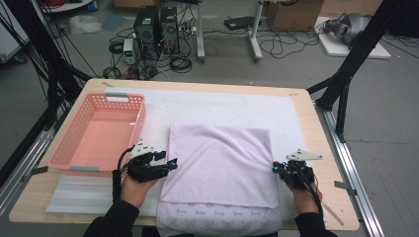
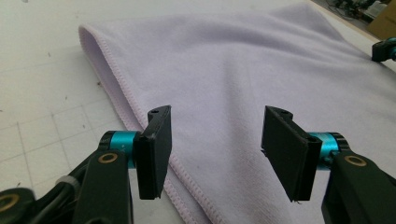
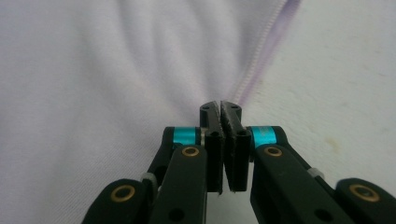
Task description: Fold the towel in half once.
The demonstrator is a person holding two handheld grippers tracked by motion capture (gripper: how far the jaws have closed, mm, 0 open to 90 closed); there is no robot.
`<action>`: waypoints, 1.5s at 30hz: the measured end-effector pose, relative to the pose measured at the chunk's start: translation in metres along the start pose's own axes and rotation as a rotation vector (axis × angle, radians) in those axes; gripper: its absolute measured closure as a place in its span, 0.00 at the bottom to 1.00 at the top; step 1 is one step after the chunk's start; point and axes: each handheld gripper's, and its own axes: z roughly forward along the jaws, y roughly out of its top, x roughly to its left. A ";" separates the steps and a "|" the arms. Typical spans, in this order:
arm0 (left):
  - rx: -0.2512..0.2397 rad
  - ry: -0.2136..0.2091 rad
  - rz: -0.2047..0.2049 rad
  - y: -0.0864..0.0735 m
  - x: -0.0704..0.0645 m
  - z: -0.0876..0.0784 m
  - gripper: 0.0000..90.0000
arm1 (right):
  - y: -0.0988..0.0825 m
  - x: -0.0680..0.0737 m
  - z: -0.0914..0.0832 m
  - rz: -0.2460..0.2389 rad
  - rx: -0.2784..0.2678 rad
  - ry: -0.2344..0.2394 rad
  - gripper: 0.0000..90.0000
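one pale lilac, soft-pile towel (image 1: 220,165) lies folded flat in the middle of the white padded mat (image 1: 207,106) on the wooden surface (image 1: 321,143), its near end hanging over the person's edge so a printed band shows there. the placing suits a further fold: both side hems are free and within reach of a hand each. the right tongs (image 3: 220,109) sit at the towel's right stitched hem, pressed together; the pads look to be pinching that edge, since the cloth puckers toward them. the left tongs (image 2: 215,135) are spread, straddling the left hem (image 2: 140,116) low over the cloth but not yet gripping, probably lining up for a matching pinch. one salmon-pink slatted plastic basket (image 1: 99,133) waits empty at the left of the mat, likely the towel's destination. count: one towel, one basket, two tongs.
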 end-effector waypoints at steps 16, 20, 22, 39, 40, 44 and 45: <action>0.011 0.098 -0.007 0.015 0.017 0.019 0.63 | -0.004 -0.003 -0.003 0.022 -0.038 0.018 0.78; 0.028 0.122 -0.019 0.022 0.022 0.037 0.60 | -0.003 -0.001 -0.004 0.012 -0.044 0.027 0.77; 0.041 0.141 -0.033 0.024 0.025 0.046 0.58 | -0.003 -0.002 -0.004 0.007 -0.043 0.032 0.76; 0.049 0.191 -0.024 0.019 0.035 0.063 0.94 | -0.004 -0.002 -0.004 0.014 -0.048 0.044 0.74; 0.049 0.203 -0.014 0.019 0.034 0.063 0.97 | -0.004 -0.002 -0.003 0.015 -0.046 0.044 0.74; 0.000 0.249 -0.012 0.021 0.035 0.058 0.97 | -0.004 -0.003 -0.003 0.016 -0.046 0.048 0.74; -0.006 0.266 -0.024 0.022 0.038 0.056 0.97 | -0.004 -0.003 -0.003 0.016 -0.046 0.049 0.74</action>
